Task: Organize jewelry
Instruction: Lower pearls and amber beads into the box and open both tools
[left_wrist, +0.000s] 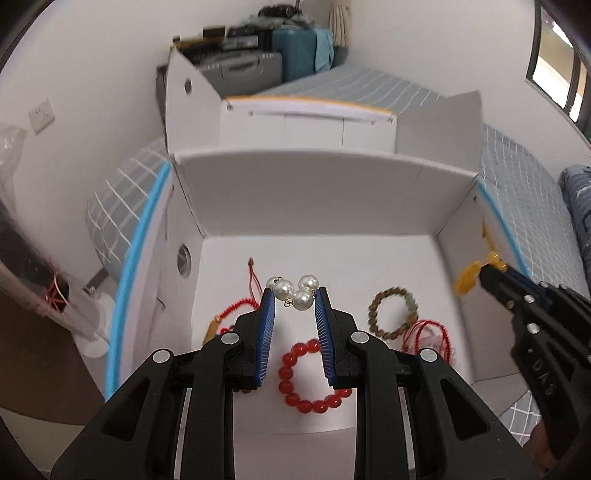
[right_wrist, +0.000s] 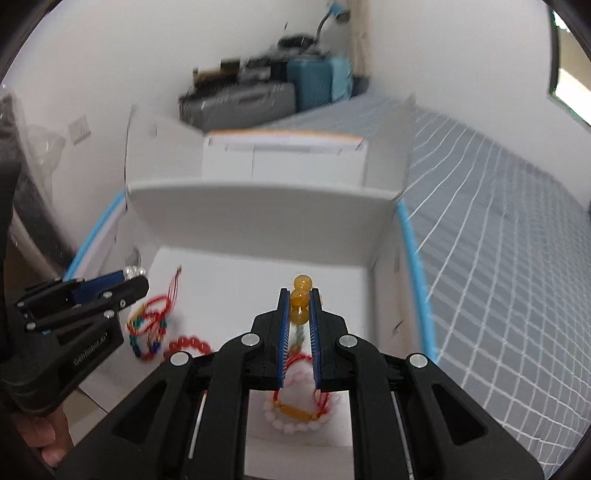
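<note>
My left gripper (left_wrist: 294, 295) is shut on a string of white pearls (left_wrist: 295, 290) above the floor of an open white box (left_wrist: 314, 195). On that floor lie a red bead bracelet (left_wrist: 310, 373), a brown wooden bead bracelet (left_wrist: 393, 314) and red cord bracelets (left_wrist: 428, 332). In the right wrist view, my right gripper (right_wrist: 300, 295) is shut on an amber bead bracelet (right_wrist: 301, 299) over the box (right_wrist: 258, 221). A pink bead bracelet (right_wrist: 295, 421) lies below it. The left gripper (right_wrist: 142, 280) shows at the left with its pearls (right_wrist: 135, 272).
A second white box (left_wrist: 306, 129) with a drawer front stands behind the first. Both rest on a bed with a grey checked cover (right_wrist: 498, 221). Suitcases (left_wrist: 295, 51) are piled at the far wall. A hand (right_wrist: 44, 435) holds the left gripper's handle.
</note>
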